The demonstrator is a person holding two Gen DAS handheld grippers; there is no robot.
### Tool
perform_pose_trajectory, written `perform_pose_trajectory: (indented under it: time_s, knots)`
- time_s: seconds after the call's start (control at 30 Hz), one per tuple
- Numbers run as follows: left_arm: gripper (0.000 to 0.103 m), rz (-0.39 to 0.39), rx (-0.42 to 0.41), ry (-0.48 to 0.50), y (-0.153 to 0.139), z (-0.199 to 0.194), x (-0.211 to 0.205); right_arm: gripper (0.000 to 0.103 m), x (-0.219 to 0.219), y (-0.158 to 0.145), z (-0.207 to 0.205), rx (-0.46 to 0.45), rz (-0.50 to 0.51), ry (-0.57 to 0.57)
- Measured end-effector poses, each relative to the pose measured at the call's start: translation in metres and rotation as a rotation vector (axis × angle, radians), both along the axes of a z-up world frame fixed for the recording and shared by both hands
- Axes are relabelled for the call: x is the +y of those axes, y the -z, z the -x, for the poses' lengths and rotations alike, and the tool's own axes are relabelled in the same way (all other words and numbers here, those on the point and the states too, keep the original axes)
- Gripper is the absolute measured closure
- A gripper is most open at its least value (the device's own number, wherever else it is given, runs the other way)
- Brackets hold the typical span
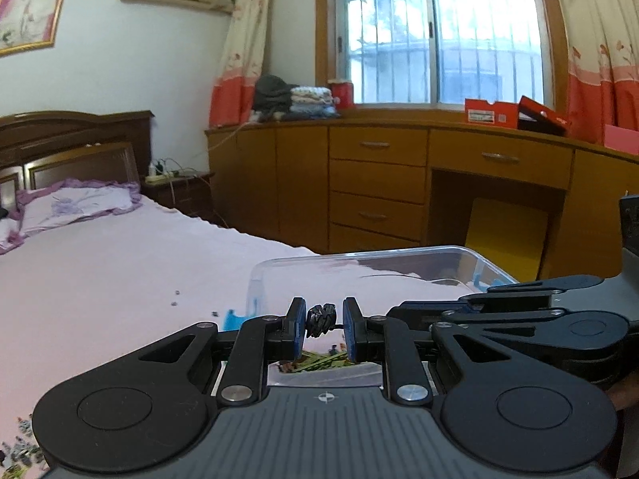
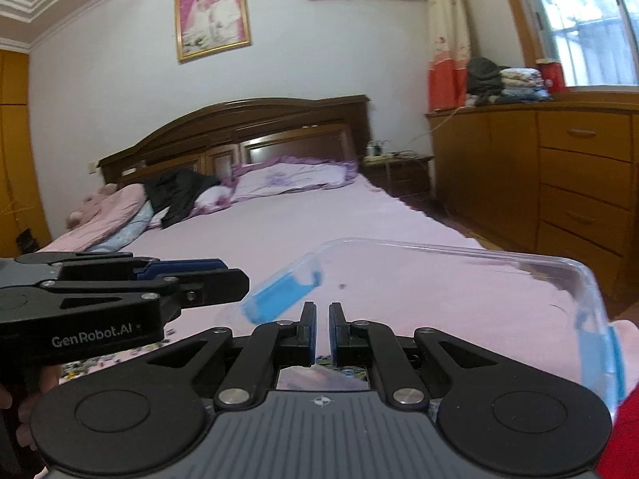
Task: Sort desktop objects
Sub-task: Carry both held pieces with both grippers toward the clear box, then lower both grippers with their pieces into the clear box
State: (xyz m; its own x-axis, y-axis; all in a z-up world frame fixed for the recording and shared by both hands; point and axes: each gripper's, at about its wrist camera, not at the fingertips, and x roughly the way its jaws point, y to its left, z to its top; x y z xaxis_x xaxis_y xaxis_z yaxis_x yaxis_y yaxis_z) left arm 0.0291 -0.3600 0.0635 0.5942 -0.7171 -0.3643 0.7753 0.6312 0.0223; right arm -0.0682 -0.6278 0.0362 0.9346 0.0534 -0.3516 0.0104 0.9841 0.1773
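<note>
My left gripper [image 1: 324, 321] is shut on a small black crumpled object [image 1: 320, 319], held in the air between its blue pads. Just beyond it sits a clear plastic box [image 1: 371, 259] with blue latches, open at the top. The same clear box [image 2: 459, 255] fills the right half of the right wrist view. My right gripper [image 2: 322, 319] is shut to a narrow slit with nothing in it, close beside the left gripper at the box's near edge. Below both grippers lie green and purple printed pieces [image 1: 323, 359].
All of this sits on a bed with a pink sheet [image 1: 120, 279]. Several small printed pieces [image 1: 20, 447] lie at the lower left, and tiny dark bits [image 1: 175, 297] further out. A hand and red sleeve [image 2: 623, 419] are at the right. Wooden drawers [image 1: 375, 199] stand behind.
</note>
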Motion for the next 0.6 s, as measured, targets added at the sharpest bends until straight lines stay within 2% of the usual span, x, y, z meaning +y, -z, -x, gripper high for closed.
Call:
perform_pose_trajectory:
  time_s: [0.27,0.4,0.53,0.57,0.6]
  knots:
    - [0.082,-0.027,0.035,0.032,0.007,-0.015,-0.030,0.096,-0.024,0.009,0.009,0.004,0.031,0.084]
    - [0.082,-0.033,0.051,0.035,0.012,-0.017,-0.033,0.096,-0.036,0.013,0.013,0.006,0.048,0.125]
    - [0.082,-0.049,0.064,0.024,0.019,-0.020,-0.033,0.094,-0.025,0.018,0.015,-0.004,0.155,0.150]
    - [0.082,-0.049,0.069,0.021,0.020,-0.021,-0.031,0.091,-0.020,0.020,0.014,-0.003,0.191,0.154]
    - [0.082,-0.049,0.074,0.018,0.021,-0.023,-0.030,0.083,-0.016,0.023,0.014,-0.006,0.234,0.164]
